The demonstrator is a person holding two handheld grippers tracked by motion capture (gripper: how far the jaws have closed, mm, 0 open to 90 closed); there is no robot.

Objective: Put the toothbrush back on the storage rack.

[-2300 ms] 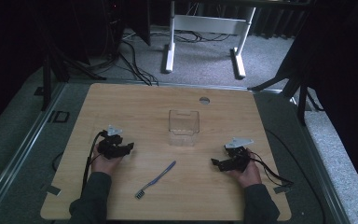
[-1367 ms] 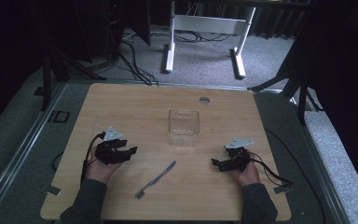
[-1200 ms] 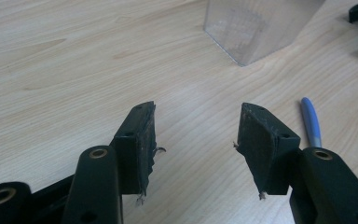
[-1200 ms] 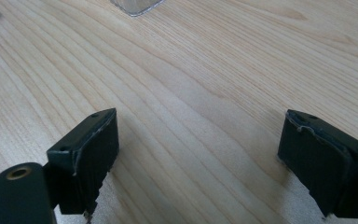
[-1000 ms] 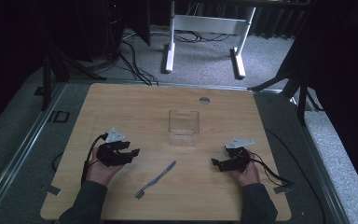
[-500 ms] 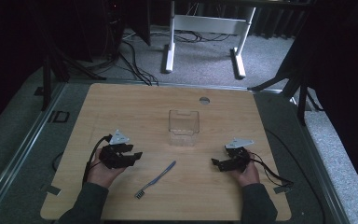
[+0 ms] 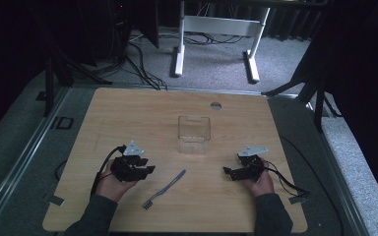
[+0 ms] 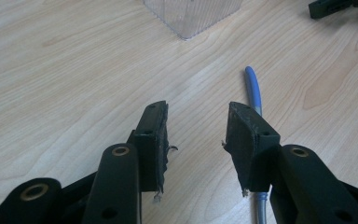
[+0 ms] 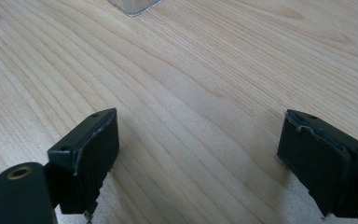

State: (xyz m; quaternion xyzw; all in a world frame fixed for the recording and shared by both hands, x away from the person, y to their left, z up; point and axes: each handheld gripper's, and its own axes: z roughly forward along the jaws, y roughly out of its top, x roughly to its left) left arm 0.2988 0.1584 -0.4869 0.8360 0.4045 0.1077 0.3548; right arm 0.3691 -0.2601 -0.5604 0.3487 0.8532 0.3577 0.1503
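High view first: we count one toothbrush (image 7: 165, 189), one clear box (image 7: 194, 134) and two grippers on a pale wooden table (image 7: 128, 113) with fine straight grain and rounded corners. Our left gripper (image 7: 147, 169) sits at about eight o'clock from the table's middle, our right gripper (image 7: 228, 172) at about four o'clock, each black and angular with a grey three-cornered plate on top and a thin black cable trailing off.

The toothbrush lies flat between them at roughly six o'clock, a slim blue-grey plastic stick with its bristled head towards our near edge and its handle tip pointing towards one o'clock. The box, square and open-topped with thin see-through walls, stands upright near the centre, well apart from both grippers.

Left gripper view shows two blocky black pads (image 8: 156, 140) with rough, frayed edges; they have just been closing yet stand apart, bare wood between them. The toothbrush handle (image 8: 254, 91) runs just beside and partly under the right-hand pad, outside the gap.

Right gripper view shows its two matte pads (image 9: 91, 156) spread wide, nothing between them.
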